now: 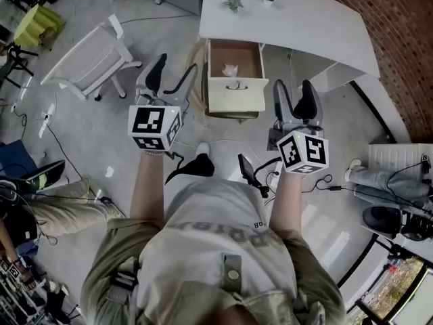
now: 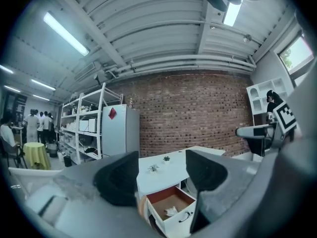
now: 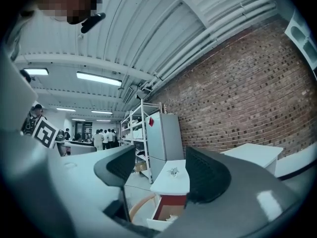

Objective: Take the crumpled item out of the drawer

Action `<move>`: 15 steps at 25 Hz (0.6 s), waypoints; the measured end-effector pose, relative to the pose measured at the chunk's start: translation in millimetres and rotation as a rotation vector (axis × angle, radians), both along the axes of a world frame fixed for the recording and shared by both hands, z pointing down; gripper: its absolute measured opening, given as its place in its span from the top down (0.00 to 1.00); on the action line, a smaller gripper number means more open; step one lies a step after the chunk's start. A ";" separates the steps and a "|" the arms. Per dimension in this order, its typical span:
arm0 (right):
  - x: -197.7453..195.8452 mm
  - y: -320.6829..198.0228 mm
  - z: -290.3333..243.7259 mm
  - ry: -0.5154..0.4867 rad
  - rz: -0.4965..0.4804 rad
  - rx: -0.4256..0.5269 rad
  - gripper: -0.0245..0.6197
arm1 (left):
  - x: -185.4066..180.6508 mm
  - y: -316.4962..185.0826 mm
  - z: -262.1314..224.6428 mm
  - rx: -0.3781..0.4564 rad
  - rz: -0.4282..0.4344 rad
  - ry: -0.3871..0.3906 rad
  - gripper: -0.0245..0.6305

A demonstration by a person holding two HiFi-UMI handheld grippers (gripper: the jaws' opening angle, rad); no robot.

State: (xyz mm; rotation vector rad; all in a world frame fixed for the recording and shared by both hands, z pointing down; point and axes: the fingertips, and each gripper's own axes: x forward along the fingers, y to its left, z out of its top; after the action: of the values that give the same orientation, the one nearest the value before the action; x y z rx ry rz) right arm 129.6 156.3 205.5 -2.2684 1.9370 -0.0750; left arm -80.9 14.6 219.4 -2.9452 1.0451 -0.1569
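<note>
The white drawer with a brown inside (image 1: 235,97) stands pulled out from under the white curved-edged desk (image 1: 304,26) at upper centre of the head view, its front panel toward the person. The pale crumpled paper item (image 1: 230,70) lies inside, close behind the front panel and apart from both side walls. The left gripper (image 1: 172,80) hangs just left of the drawer's front corner, and the right gripper (image 1: 295,101) is just right of it. Both have jaws spread wide with nothing between them. Grey floor (image 1: 223,131) shows between the grippers, below the drawer front. A white slatted chair (image 1: 88,59) sits well apart at upper left
</note>
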 end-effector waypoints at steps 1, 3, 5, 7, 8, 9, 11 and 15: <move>-0.2 -8.7 -0.2 0.000 0.008 -0.001 0.48 | 1.0 -10.8 -0.9 0.000 0.009 0.000 0.49; -0.2 -24.5 1.2 -0.005 0.025 -0.006 0.48 | 3.7 -30.1 -2.5 0.000 0.028 0.003 0.49; -0.2 -38.9 4.6 -0.021 0.037 -0.013 0.47 | 6.8 -46.6 -3.1 0.001 0.049 0.005 0.49; -0.6 -51.2 9.0 -0.037 0.048 -0.020 0.46 | 8.9 -60.1 -0.9 -0.001 0.068 0.004 0.49; -0.4 -56.6 11.7 -0.041 0.054 -0.024 0.46 | 9.8 -66.1 1.2 -0.005 0.075 0.003 0.49; 0.4 -61.5 14.7 -0.045 0.060 -0.030 0.46 | 10.8 -71.5 3.9 -0.011 0.081 0.002 0.49; 3.6 -68.4 21.5 -0.055 0.071 -0.046 0.46 | 13.6 -78.9 10.4 -0.026 0.092 -0.002 0.49; 14.3 -80.8 33.7 -0.073 0.089 -0.074 0.46 | 19.5 -90.1 23.5 -0.053 0.102 -0.016 0.49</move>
State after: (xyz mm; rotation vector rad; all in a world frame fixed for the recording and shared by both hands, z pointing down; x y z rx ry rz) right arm 144.0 75.6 239.2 -2.3598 1.8239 -0.2197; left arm -61.4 -75.6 242.9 -3.0307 0.8995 -0.2087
